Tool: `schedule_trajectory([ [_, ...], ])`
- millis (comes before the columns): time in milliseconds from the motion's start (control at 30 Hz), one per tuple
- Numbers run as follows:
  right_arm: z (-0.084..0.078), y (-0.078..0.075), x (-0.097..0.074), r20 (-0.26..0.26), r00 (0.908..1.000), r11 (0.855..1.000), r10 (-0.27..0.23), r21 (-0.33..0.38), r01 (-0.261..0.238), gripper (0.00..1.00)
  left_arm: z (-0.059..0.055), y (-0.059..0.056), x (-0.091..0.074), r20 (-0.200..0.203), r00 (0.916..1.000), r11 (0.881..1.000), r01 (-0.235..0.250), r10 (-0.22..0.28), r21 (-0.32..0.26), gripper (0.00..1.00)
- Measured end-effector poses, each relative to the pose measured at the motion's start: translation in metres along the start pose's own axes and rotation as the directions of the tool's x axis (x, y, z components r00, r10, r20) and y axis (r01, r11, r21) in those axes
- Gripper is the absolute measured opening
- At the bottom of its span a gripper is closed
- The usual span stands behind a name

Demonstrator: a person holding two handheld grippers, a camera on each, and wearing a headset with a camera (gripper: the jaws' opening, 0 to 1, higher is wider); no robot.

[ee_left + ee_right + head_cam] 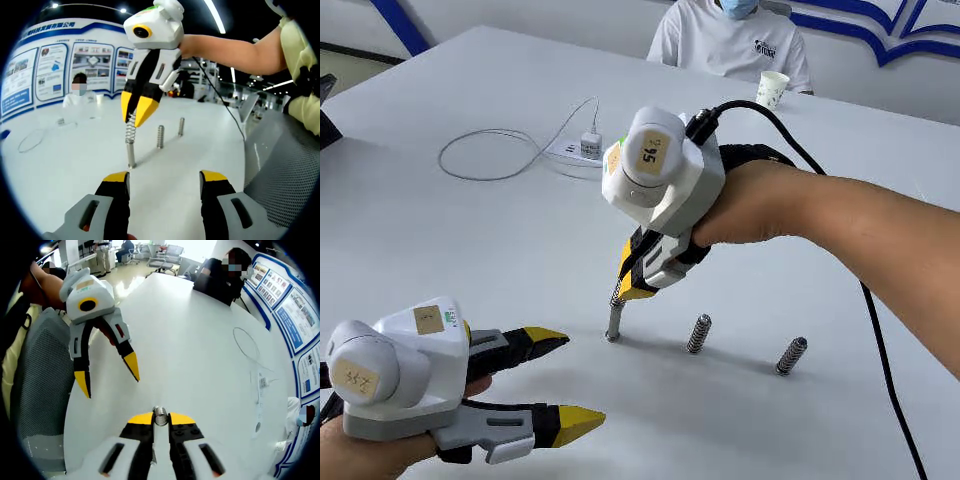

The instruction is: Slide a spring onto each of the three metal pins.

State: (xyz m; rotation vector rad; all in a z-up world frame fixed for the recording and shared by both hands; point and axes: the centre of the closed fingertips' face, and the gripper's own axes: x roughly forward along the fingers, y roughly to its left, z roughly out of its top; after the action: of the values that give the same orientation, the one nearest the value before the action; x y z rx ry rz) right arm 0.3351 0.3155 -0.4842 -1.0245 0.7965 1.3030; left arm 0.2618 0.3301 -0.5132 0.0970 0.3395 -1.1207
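Head view: a coil spring (617, 294) is pinched at its upper end between the yellow-tipped jaws of the right gripper (632, 283), which points steeply down from the person's right hand. The spring's lower end sits over the top of the left pin (613, 326), whose lower shaft is bare down to its base on the white tabletop (470, 260). In the left gripper view the same spring (131, 129) hangs straight below the right gripper (136, 116) and in line with the pin (131, 156). The right gripper view shows its own jaws pressed together on the spring's top coil (159, 416).

To the right of that pin, in a row, the middle spring (698, 333) and the right-hand spring (791, 355) stand on the tabletop, each sheathing its pin, well apart from one another.

The left gripper (565, 380) hovers near the tabletop's near-left part, its jaws spread wide around nothing, tips pointing toward the left pin.

Farther back, a power strip (578, 150) with a looped white cable (485, 155) lies mid-table. A paper cup (772, 88) stands near the far edge, before a seated person (725, 40).
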Motion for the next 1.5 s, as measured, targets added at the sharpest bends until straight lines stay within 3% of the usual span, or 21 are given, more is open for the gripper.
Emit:
schedule_trajectory([
  [533,-0.005,0.001,0.015,-0.042,0.9987,1.000,0.027,0.013,-0.026,0.12,-0.002,0.001,0.000,-0.002,1.0000,1.000,0.001,-0.001,-0.007,0.57],
  [1500,-0.015,0.004,0.040,-0.059,0.9973,0.999,0.044,0.033,-0.042,0.12,-0.006,0.005,0.000,-0.003,1.0000,1.000,-0.008,0.008,-0.022,0.57],
])
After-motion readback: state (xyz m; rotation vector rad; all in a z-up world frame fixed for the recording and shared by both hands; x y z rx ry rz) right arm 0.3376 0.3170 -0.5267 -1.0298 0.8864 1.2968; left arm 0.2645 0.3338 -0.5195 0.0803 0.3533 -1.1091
